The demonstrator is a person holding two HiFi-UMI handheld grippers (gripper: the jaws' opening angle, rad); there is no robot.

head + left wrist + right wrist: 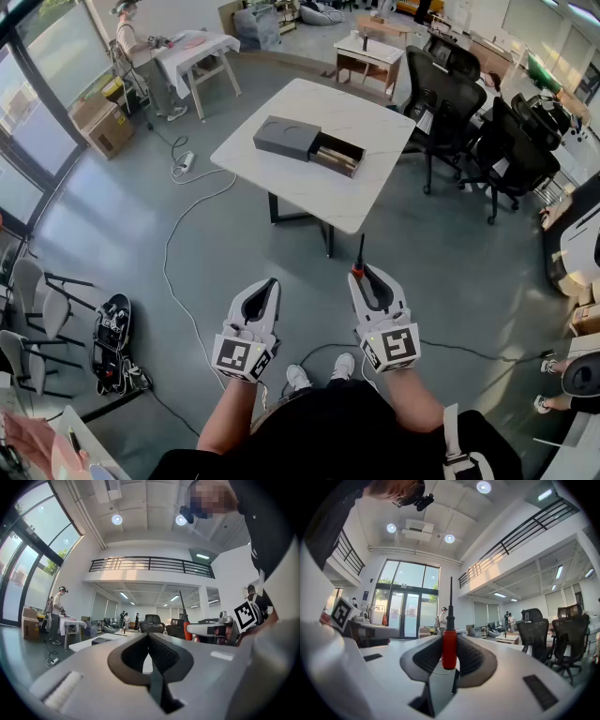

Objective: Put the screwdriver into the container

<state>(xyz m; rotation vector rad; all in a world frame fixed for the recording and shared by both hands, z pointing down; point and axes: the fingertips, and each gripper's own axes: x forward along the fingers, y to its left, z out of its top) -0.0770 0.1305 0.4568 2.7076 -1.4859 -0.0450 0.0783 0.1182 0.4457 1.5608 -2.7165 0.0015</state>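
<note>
The dark container [307, 145], a flat box with its drawer pulled out to the right, lies on a white table [281, 183] ahead of me. My right gripper [366, 273] is shut on the screwdriver [359, 255]. Its red handle [449, 648] sits between the pads and its black shaft points forward past the tips. My left gripper [271, 284] hangs beside it, shut with nothing in it; its tips meet [149, 637]. Both grippers are level, over the floor short of the table. In the left gripper view the screwdriver [184, 620] and the container [100, 640] also show.
Black office chairs [450, 103] stand right of the table. Cables [173, 272] and a power strip [185, 161] lie on the grey floor at left. A bag [112, 333] and folded chairs [28, 300] are near left. A person [139, 47] stands at a far table.
</note>
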